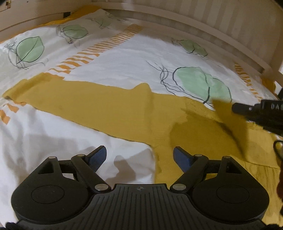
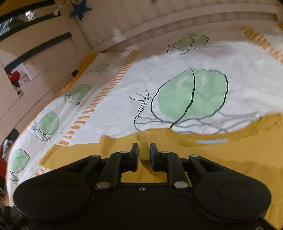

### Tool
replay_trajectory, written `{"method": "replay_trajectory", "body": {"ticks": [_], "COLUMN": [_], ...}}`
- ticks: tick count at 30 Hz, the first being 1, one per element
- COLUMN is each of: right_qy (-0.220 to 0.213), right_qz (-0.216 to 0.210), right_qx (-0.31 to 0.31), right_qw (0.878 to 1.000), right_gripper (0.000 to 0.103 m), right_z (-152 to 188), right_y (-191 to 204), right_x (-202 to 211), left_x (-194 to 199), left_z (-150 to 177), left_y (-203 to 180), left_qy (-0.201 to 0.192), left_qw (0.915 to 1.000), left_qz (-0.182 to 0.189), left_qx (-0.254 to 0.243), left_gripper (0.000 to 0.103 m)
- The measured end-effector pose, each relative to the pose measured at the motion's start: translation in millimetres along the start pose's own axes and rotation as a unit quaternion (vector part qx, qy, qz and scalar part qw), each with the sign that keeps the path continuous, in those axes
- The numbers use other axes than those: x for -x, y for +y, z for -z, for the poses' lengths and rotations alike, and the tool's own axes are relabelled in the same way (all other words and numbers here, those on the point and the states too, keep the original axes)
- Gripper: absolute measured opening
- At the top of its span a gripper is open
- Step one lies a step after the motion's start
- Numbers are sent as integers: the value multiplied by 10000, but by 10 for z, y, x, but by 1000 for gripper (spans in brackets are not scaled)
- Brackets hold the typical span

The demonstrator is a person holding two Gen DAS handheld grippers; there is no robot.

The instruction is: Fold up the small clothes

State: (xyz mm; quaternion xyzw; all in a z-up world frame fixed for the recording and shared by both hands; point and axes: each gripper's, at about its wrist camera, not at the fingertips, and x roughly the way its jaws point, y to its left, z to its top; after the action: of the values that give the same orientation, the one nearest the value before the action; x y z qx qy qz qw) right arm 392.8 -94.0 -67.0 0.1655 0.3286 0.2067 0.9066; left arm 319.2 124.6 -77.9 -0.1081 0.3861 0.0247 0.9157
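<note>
A mustard-yellow long-sleeved garment lies spread on the bed, one sleeve stretched out to the left. My left gripper hangs open above the garment's lower edge, its blue pads wide apart and holding nothing. My right gripper comes in from the right, and a blurred flap of the yellow cloth stands up beside its tip. In the right wrist view the right gripper is over the garment, jaws a narrow gap apart with cloth showing between them. A pale blue label shows near the neckline.
The white bedspread carries green leaf prints and orange striped bands. A pale wooden bed rail runs along the far side. In the right wrist view a blue star hangs above shelving at the left.
</note>
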Motion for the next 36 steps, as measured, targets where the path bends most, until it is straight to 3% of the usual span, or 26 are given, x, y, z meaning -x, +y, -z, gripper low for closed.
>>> {"method": "replay_trajectory", "body": {"ticks": [3,14,16,21,23,24,25,31,36], "right_qy": [-143,-317,-337,-345,-314,-272,-215,-304,-432], "right_qz": [27,816,889,1094,1184,1204,1201,1159,1181], "right_qx": [-16,144,176,326,394,385,334,300,236], "right_qw": [9999,9961,9953,9929,9917,9916,9920,9923,9918], "right_gripper": [47,47,47,48,49,49,49,50,50], "right_z": [61,480,574,791,887,931,977,1005,959], "right_y": [-103,-685,-737,-810,-827,-843,-865,-902,-958], "right_x": [192,966,1047,1098,1056,1031,1009,1069,1149], "left_x": [2,-446,-576,-797,-837,-833,-822,-517,-430], "left_z": [-49,-272,-285,-294,-283,-283,-276,-446,-634], "left_y": [-7,-586,-704,-871,-911,-928,-944,-893,-664], "left_qy": [40,405,513,763,741,714,665,79,-132], "left_qw": [9997,9961,9953,9939,9940,9940,9942,9966,9984], "left_qz": [214,723,720,687,722,742,745,684,287], "left_qx": [-52,-308,-382,-404,-359,-361,-397,-443,-465], "left_gripper": [82,82,73,63,32,9,4,4,4]}}
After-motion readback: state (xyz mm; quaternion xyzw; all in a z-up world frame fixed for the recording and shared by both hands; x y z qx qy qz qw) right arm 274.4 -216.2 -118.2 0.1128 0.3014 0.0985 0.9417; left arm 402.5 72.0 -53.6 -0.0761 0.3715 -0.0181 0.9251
